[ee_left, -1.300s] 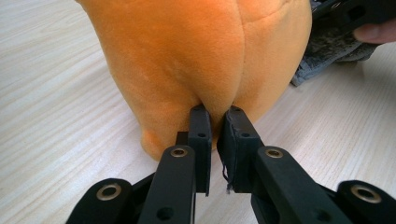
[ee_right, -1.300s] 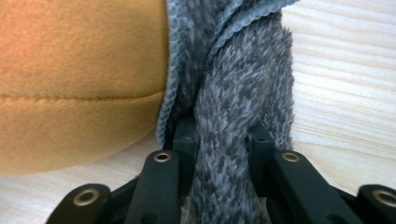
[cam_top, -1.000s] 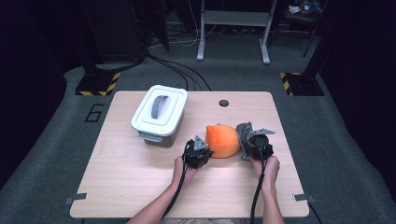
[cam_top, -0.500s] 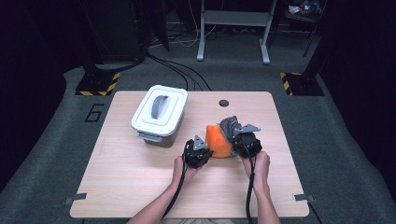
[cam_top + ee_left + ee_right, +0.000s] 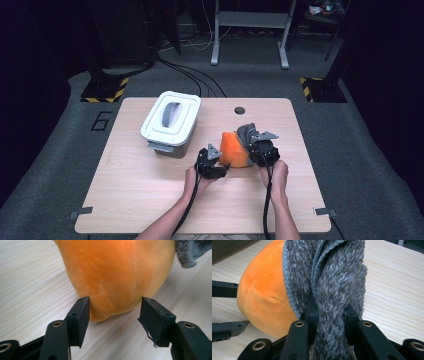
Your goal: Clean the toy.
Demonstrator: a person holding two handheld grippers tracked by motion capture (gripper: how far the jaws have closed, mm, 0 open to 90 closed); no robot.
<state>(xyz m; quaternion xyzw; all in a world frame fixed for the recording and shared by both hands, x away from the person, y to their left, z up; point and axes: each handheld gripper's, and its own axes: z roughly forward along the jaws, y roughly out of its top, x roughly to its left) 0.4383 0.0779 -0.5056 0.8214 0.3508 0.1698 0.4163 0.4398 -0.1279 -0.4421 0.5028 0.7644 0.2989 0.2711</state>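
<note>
One painted "6" [image 5: 101, 121] (dark floor [image 5: 60, 150])

right gripper [image 5: 248, 136] swung grey cloth [image 5: 245, 133] leftward over orange plush [image 5: 233, 149]

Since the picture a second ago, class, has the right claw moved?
Yes. The right claw, clamping grey fleece cloth, moved left across the table toward the lidded bin.

The high view looks forward and down over the whole surface [image 5: 150, 200]; both gripper views sit low and close, sharing the orange plush [image 5: 233, 149] at frame centre.
</note>
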